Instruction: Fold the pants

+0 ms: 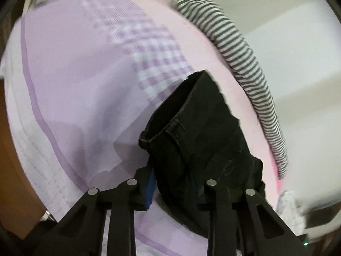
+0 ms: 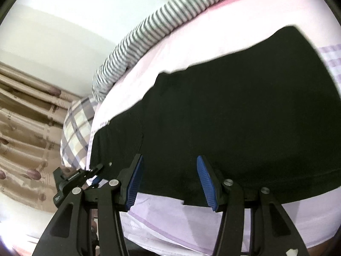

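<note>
Your left claw (image 1: 172, 183) appears clamped on the black pants (image 2: 223, 111) hem; they lie across the lilac bed sheet (image 1: 70, 89). Right claw (image 2: 169, 179) gapes empty: seat it before lifting.

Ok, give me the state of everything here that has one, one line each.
Black pants: mostly spread flat on the bed, one end lifted.
Left gripper: shut on the bunched pants end.
Right gripper: open, hovering over the pants' near edge.
Striped blanket: rolled along the bed's far edge.
</note>
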Available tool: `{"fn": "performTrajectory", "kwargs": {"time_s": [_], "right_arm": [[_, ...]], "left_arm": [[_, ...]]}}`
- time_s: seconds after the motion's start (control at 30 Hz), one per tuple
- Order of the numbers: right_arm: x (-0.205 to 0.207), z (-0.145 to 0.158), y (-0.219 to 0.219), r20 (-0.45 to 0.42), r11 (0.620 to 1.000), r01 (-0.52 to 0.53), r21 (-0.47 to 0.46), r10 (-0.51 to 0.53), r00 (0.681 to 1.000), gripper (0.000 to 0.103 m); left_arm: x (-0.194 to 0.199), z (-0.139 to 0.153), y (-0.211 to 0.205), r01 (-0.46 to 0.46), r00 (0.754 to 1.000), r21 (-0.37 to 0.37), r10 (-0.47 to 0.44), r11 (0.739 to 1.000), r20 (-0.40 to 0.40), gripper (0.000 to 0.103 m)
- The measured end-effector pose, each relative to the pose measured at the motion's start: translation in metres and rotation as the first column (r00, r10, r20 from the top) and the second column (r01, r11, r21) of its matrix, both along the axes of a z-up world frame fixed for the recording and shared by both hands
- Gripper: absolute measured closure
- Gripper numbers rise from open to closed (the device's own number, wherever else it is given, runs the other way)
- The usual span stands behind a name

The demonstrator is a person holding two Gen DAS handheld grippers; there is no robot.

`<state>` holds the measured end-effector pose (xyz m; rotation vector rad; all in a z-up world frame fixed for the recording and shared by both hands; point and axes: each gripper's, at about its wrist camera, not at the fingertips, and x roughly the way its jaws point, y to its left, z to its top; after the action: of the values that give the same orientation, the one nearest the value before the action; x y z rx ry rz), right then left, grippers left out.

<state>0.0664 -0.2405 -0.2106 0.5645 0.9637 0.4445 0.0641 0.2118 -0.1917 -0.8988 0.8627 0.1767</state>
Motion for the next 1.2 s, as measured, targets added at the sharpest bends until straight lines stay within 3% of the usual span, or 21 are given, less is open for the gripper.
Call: {"fn": "performTrajectory", "kwargs": {"time_s": [0.17, 0.3, 0.43, 0.57, 0.7, 0.83, 0.97, 1.1, 1.2], "right_arm": [[-0.005, 0.017, -0.038, 0.044, 0.997, 0.077, -0.009, -0.076, 0.996, 0.053], [-0.007, 0.023, -0.068, 0.057, 0.99, 0.14, 0.016, -0.141, 0.988, 0.053], [-0.013, 0.028, -0.093, 0.071, 0.982, 0.186, 0.042, -0.189, 0.979, 0.053], [-0.02, 0.031, -0.122, 0.086, 0.971, 0.23, 0.056, -0.235, 0.968, 0.053], [-0.024, 0.027, -0.148, 0.079, 0.96, 0.273, 0.062, -0.278, 0.957, 0.053], [-0.025, 0.019, -0.169, 0.061, 0.95, 0.301, 0.078, -0.306, 0.95, 0.053], [-0.022, 0.009, -0.181, 0.033, 0.948, 0.303, 0.095, -0.307, 0.951, 0.053], [-0.016, 0.002, -0.178, 0.018, 0.958, 0.26, 0.117, -0.264, 0.964, 0.053], [-0.007, 0.002, -0.166, 0.023, 0.974, 0.194, 0.12, -0.198, 0.98, 0.053]], "left_arm": [[0.019, 0.061, -0.043, 0.126, 0.987, 0.192, -0.142, 0.973, 0.071, 0.078], [0.042, 0.106, -0.091, 0.218, 0.957, 0.269, -0.26, 0.938, 0.132, 0.078], [0.063, 0.137, -0.154, 0.326, 0.908, 0.316, -0.388, 0.891, 0.16, 0.079], [0.069, 0.151, -0.23, 0.455, 0.822, 0.377, -0.543, 0.807, 0.171, 0.079], [0.064, 0.137, -0.304, 0.594, 0.714, 0.408, -0.688, 0.693, 0.131, 0.079], [0.059, 0.093, -0.356, 0.709, 0.636, 0.378, -0.772, 0.595, 0.022, 0.079], [0.05, 0.047, -0.389, 0.77, 0.584, 0.391, -0.803, 0.504, -0.115, 0.079], [0.039, 0.048, -0.398, 0.774, 0.557, 0.433, -0.823, 0.462, -0.117, 0.072], [0.037, 0.054, -0.392, 0.813, 0.527, 0.34, -0.845, 0.472, -0.088, 0.059]]}}
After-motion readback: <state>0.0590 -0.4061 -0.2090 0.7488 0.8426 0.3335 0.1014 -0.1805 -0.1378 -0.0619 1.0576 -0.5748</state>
